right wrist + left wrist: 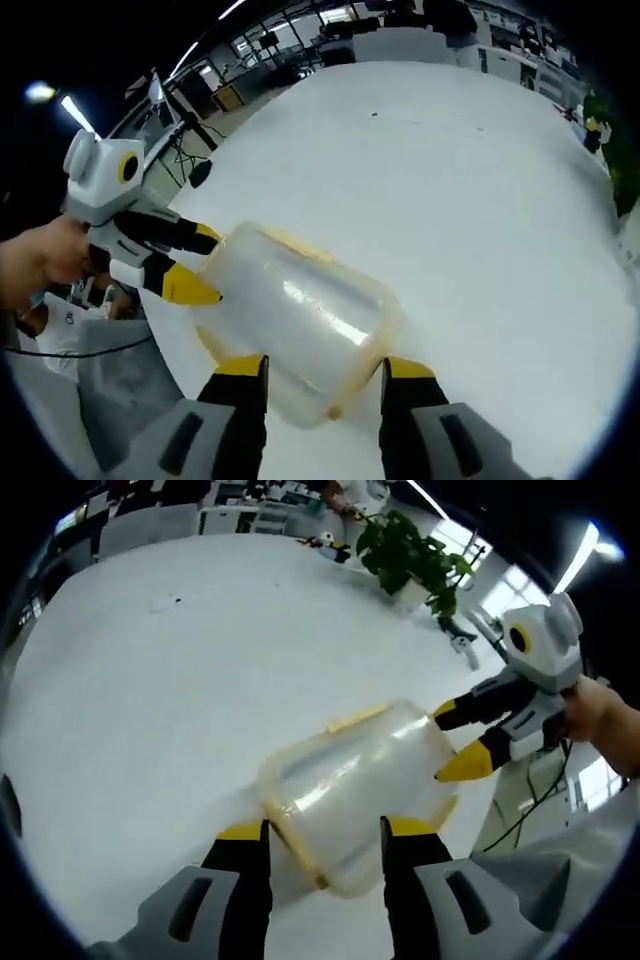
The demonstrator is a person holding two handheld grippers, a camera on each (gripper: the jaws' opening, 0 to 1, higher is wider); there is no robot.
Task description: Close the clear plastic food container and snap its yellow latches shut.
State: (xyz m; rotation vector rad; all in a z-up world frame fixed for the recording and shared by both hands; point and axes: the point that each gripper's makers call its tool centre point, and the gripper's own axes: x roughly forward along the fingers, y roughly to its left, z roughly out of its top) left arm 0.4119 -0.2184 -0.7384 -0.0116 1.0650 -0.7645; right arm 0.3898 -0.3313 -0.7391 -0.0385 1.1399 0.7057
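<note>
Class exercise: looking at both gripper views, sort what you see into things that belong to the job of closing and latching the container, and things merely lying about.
Belonging to the job:
clear plastic container
yellow latch
left hand-held gripper
right hand-held gripper

Just lying about:
potted plant
white table
dark cable

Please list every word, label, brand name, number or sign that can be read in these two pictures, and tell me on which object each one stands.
None: no text can be read in either view.
Clear plastic food container: no label or print shows on it.
Left gripper and right gripper: plain yellow and black fingers, no marking.
White table: a few small dark specks, not writing.
Background shelves and desks: too small and blurred to read.
</note>
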